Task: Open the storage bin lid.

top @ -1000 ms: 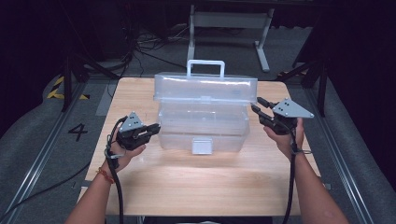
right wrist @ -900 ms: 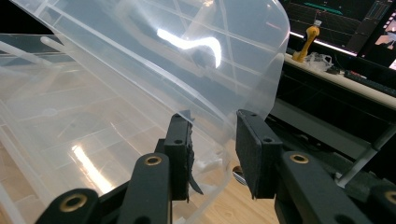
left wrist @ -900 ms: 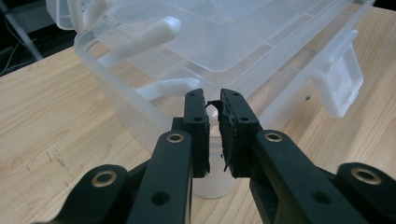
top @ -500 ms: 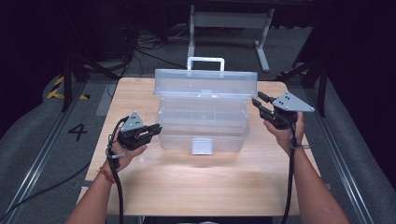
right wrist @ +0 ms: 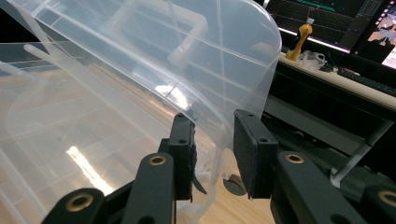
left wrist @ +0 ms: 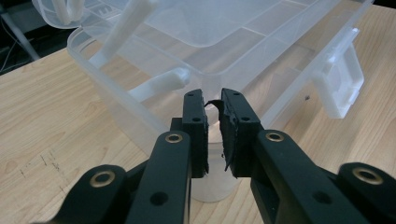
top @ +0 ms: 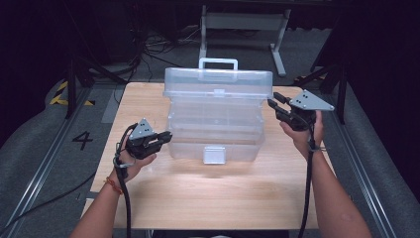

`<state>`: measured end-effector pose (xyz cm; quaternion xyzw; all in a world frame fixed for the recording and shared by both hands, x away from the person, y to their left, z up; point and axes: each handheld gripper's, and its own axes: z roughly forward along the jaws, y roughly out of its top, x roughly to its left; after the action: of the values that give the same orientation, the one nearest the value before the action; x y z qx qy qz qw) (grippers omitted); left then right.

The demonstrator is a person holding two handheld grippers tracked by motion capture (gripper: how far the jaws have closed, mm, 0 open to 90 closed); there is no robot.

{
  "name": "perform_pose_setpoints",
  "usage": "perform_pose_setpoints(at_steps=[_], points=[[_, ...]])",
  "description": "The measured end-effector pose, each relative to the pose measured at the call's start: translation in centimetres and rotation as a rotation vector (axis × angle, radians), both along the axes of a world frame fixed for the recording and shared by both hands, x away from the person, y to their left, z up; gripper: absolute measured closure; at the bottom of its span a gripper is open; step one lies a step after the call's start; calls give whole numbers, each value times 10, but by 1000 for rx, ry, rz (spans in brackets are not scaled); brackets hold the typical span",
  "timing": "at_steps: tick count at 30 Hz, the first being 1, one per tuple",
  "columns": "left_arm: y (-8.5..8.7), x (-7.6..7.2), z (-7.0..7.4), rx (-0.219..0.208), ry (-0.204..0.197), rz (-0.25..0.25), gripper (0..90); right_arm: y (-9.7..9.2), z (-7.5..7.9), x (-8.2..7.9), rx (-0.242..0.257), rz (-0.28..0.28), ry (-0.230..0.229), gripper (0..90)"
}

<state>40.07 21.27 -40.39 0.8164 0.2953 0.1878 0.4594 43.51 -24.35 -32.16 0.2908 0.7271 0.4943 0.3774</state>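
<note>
Your clear plastic toolbox (top: 218, 116) stands at the middle of the wooden table (top: 208, 198), its lid raised and tilted back, the white carry handle (top: 218, 63) at the top edge and the white front latch (top: 214, 154) hanging at the lower front wall. Your left gripper (top: 166, 136) sits low at the box's left end, near the base. In the left gripper view, the left gripper (left wrist: 212, 100) has its jaws drawn nearly together, a narrow slot between the pads; the tips lie right at the lower side wall of the box, beneath a white hinge arm (left wrist: 159, 84), and nothing is clamped between them. Your right gripper (top: 275, 99) is held higher, at the right end of the raised lid (top: 218, 82). In the right gripper view, the right gripper (right wrist: 212, 128) has the curved edge of the lid (right wrist: 219, 56) passing through the gap between its jaws; the left pad lies against the plastic, while a clear gap remains on the other side, so the lid is not gripped. Both of your hands rest just above the table surface.
</note>
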Motion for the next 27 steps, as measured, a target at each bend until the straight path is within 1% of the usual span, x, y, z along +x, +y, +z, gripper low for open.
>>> perform_pose_setpoints(at_steps=[1, 3, 5, 15, 19, 23, 27], points=[[0, 0, 0, 8, -7, 1, 808, 0, 1, 1, -2, -1, -2, 699], [-1, 0, 1, 16, -6, 4, 807, 1, 2, 3, 3, -5, 2, 701], [-1, 1, 1, 14, -1, 2, 807, 1, 4, 4, 12, -9, 7, 701], [-1, 2, 0, 19, -4, 1, 809, 2, 11, 11, 1, -17, 19, 707], [-1, 2, 0, 21, -6, 1, 809, 2, 14, 14, 7, -18, 28, 708], [-1, 2, 0, 21, -7, 0, 809, 2, 16, 17, 7, -20, 29, 711], [-2, 2, 0, 15, 1, 1, 809, 3, 19, 21, 4, -25, 28, 714]])
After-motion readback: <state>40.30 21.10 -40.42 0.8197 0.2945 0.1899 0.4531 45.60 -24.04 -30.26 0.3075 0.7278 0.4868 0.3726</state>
